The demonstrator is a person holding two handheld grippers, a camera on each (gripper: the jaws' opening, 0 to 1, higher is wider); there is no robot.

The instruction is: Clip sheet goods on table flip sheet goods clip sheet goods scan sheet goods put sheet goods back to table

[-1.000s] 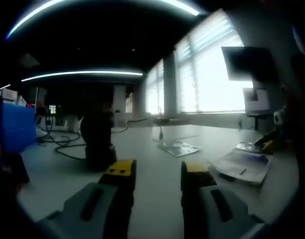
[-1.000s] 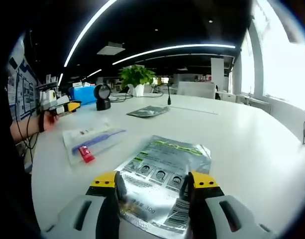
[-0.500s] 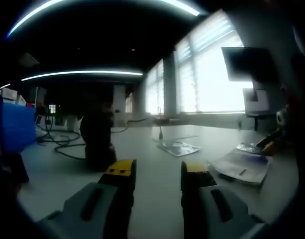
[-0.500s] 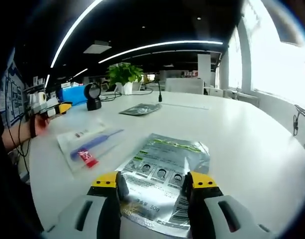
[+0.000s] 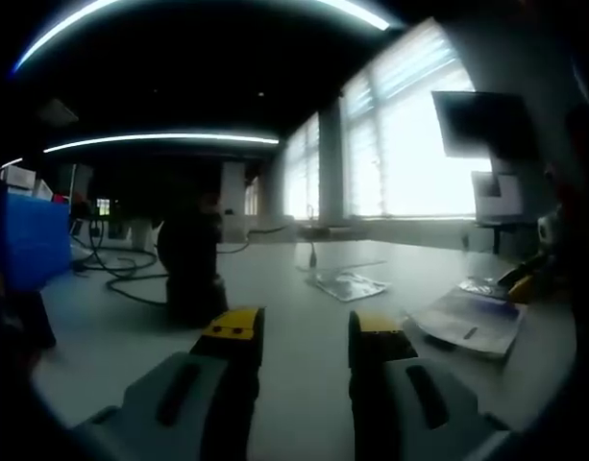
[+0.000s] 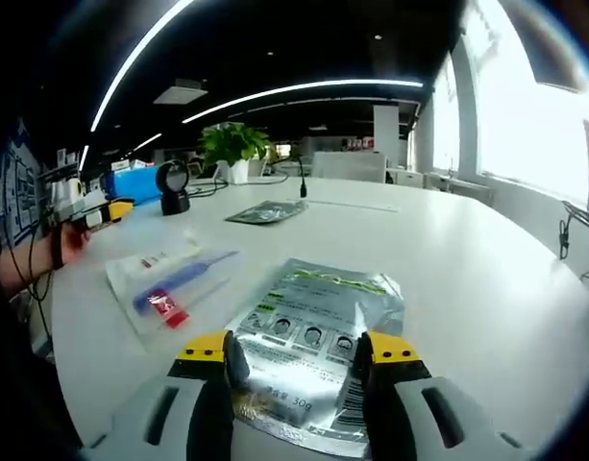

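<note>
A silver foil pouch (image 6: 318,322) with a green stripe and a barcode lies flat on the white table (image 6: 467,279). My right gripper (image 6: 299,351) is open, its yellow-tipped jaws standing either side of the pouch's near edge. A clear packet (image 6: 169,277) holding a blue and red item lies to the left, and a second silver pouch (image 6: 265,211) lies farther back. My left gripper (image 5: 305,331) is open with nothing between its jaws, low over the table. It faces the dark scanner (image 5: 190,269), the second silver pouch (image 5: 347,285) and the clear packet (image 5: 472,322).
The scanner (image 6: 171,187) stands at the back left beside a blue box (image 6: 135,181) and a potted plant (image 6: 232,144). A hand holds the left gripper (image 6: 107,211) at the table's left edge. Cables (image 5: 121,279) trail past the scanner. Windows run along the right.
The right gripper view has shifted slightly with the hand; the foil pouch stays between its open jaws. The left gripper view is almost unchanged.
</note>
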